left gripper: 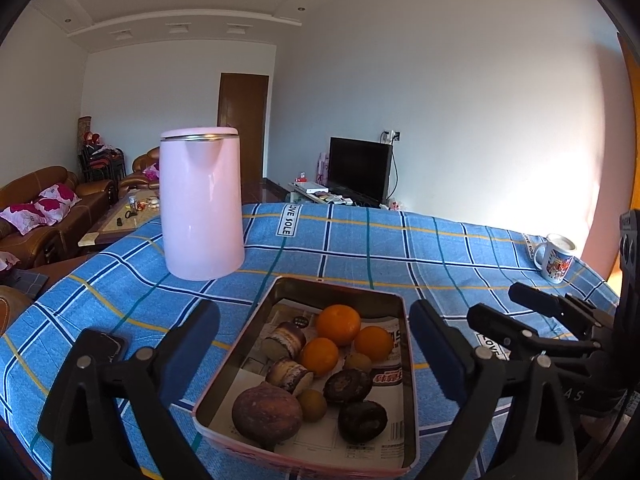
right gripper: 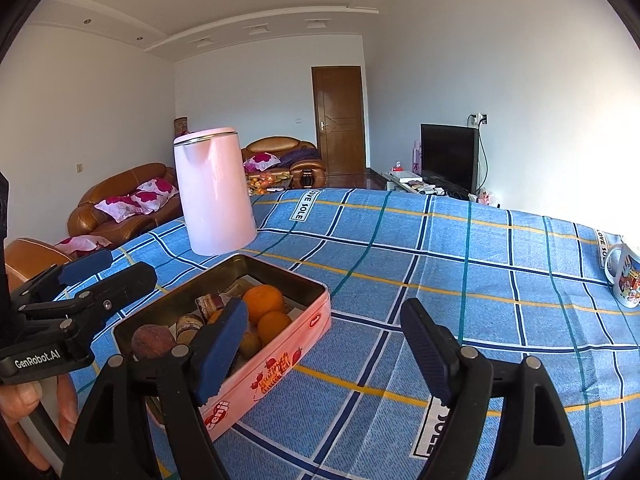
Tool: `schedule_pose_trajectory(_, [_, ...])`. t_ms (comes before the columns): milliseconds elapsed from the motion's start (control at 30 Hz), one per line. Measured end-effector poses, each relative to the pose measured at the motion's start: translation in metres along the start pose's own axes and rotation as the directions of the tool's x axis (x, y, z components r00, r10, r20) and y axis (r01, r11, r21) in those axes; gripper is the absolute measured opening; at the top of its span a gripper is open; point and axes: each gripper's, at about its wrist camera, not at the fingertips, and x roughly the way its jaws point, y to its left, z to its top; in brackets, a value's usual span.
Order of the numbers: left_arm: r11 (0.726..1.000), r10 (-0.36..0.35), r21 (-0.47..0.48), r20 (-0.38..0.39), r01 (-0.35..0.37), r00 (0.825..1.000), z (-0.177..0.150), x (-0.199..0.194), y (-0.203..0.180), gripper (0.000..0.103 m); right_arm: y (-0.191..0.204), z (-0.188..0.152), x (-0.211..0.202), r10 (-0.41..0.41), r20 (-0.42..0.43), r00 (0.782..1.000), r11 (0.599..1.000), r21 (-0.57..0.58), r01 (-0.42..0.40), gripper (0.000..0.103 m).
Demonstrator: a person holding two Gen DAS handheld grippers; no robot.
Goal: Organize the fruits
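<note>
A pink metal tin (left gripper: 408, 376) (right gripper: 276, 364) lined with newspaper sits on the blue checked tablecloth. In it lie three oranges (left gripper: 338, 324) (right gripper: 264, 303), a large brown fruit (left gripper: 267, 414) (right gripper: 153, 342), dark round fruits (left gripper: 347, 386), small olive fruits (left gripper: 312, 405) and wrapped cake rolls (left gripper: 285, 340). My left gripper (left gripper: 316, 352) is open and empty, hovering over the tin with its fingers on either side. My right gripper (right gripper: 324, 348) is open and empty, to the right of the tin above the cloth. Each gripper shows in the other's view, the right (left gripper: 552, 320) and the left (right gripper: 84, 284).
A tall pink kettle (left gripper: 202, 204) (right gripper: 214, 192) stands behind the tin. A printed mug (left gripper: 557, 258) (right gripper: 624, 278) stands at the table's far right. A dark phone (left gripper: 108, 346) lies left of the tin. Sofas, a TV and a door are beyond the table.
</note>
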Motion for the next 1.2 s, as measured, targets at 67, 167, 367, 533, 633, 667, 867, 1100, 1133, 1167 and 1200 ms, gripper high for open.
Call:
schedule_pose_trajectory(67, [1.0, -0.003, 0.006, 0.002, 0.003, 1.0, 0.0, -0.001, -0.001, 0.098, -0.001, -0.001, -0.002, 0.001, 0.002, 1.0, 1.0, 0.004, -0.001, 0.08])
schedule_pose_trajectory(167, [1.0, -0.005, 0.014, 0.005, 0.005, 1.0, -0.001, -0.002, -0.003, 0.1, -0.003, -0.003, -0.006, 0.001, 0.005, 1.0, 1.0, 0.008, -0.001, 0.08])
schedule_pose_trajectory(367, [1.0, -0.009, 0.028, 0.004, 0.008, 1.0, 0.0, -0.003, -0.008, 0.1, -0.007, -0.006, -0.011, 0.002, 0.009, 1.0, 1.0, 0.017, -0.002, 0.08])
schedule_pose_trajectory(533, [0.999, -0.018, 0.03, 0.0, 0.018, 1.0, 0.0, -0.004, -0.012, 0.103, -0.011, -0.009, -0.019, -0.005, 0.018, 1.0, 1.0, 0.024, 0.005, 0.08])
schedule_pose_trajectory(633, [0.999, -0.021, 0.027, -0.005, 0.021, 1.0, 0.001, -0.004, -0.015, 0.103, -0.014, -0.011, -0.024, -0.011, 0.026, 1.0, 1.0, 0.025, 0.011, 0.08])
schedule_pose_trajectory(667, [0.999, -0.022, 0.026, -0.007, 0.023, 1.0, 0.001, -0.004, -0.016, 0.103, -0.014, -0.012, -0.025, -0.014, 0.027, 1.0, 1.0, 0.026, 0.014, 0.08])
schedule_pose_trajectory(867, [0.999, -0.005, 0.033, -0.012, 0.006, 1.0, 0.002, -0.005, -0.022, 0.103, -0.022, -0.015, -0.03, -0.024, 0.032, 0.999, 0.999, 0.039, 0.023, 0.081])
schedule_pose_trajectory(1100, [0.998, -0.004, 0.064, -0.005, 0.004, 1.0, 0.002, -0.006, -0.031, 0.103, -0.03, -0.02, -0.034, -0.032, 0.031, 0.999, 0.998, 0.059, 0.031, 0.081])
schedule_pose_trajectory(1133, [0.997, 0.0, 0.071, 0.0, 0.0, 1.0, 0.002, -0.007, -0.032, 0.103, -0.031, -0.02, -0.034, -0.033, 0.03, 0.999, 0.998, 0.06, 0.031, 0.081])
schedule_pose_trajectory(1167, [0.997, 0.001, 0.075, 0.0, -0.001, 1.0, 0.001, -0.007, -0.033, 0.103, -0.032, -0.021, -0.034, -0.035, 0.03, 0.999, 0.998, 0.062, 0.033, 0.081])
schedule_pose_trajectory(1200, [0.997, 0.003, 0.077, 0.0, -0.003, 1.0, 0.001, -0.007, -0.033, 0.103, -0.033, -0.021, -0.034, -0.035, 0.03, 0.999, 0.997, 0.064, 0.033, 0.081])
